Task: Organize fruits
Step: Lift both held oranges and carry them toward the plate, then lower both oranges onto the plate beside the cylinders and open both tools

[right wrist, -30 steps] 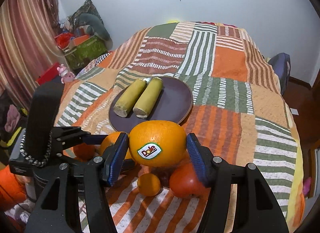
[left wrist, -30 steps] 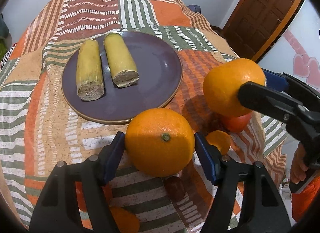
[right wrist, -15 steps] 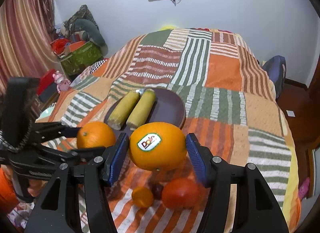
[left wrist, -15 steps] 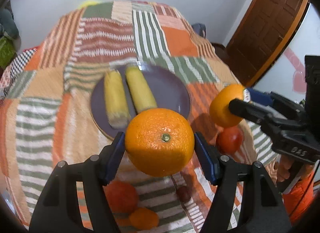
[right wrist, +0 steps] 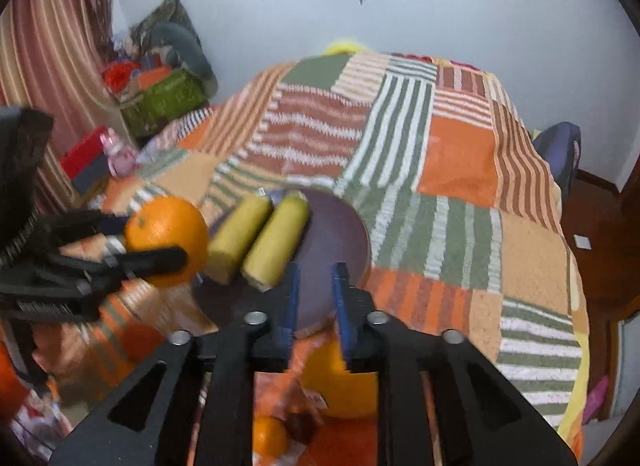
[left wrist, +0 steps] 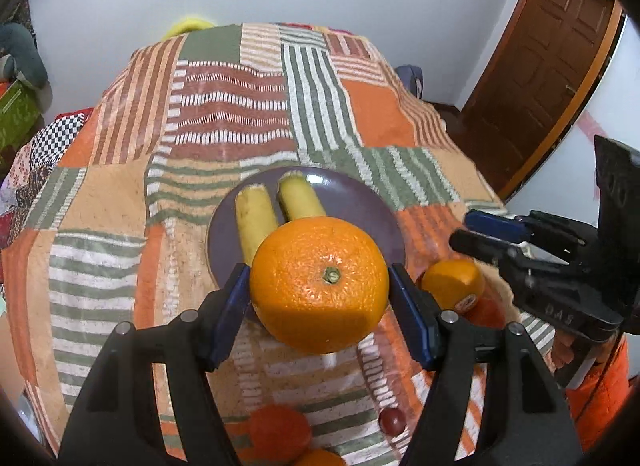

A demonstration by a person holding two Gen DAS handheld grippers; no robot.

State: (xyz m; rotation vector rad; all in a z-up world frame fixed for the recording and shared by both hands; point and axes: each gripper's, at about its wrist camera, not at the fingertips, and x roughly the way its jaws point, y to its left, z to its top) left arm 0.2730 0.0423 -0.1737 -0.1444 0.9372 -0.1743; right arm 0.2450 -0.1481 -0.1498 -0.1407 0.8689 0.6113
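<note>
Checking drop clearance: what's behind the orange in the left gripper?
Behind the orange held by the left gripper: the purple plate with two yellow pieces. Their near ends and the plate's front are covered.
</note>
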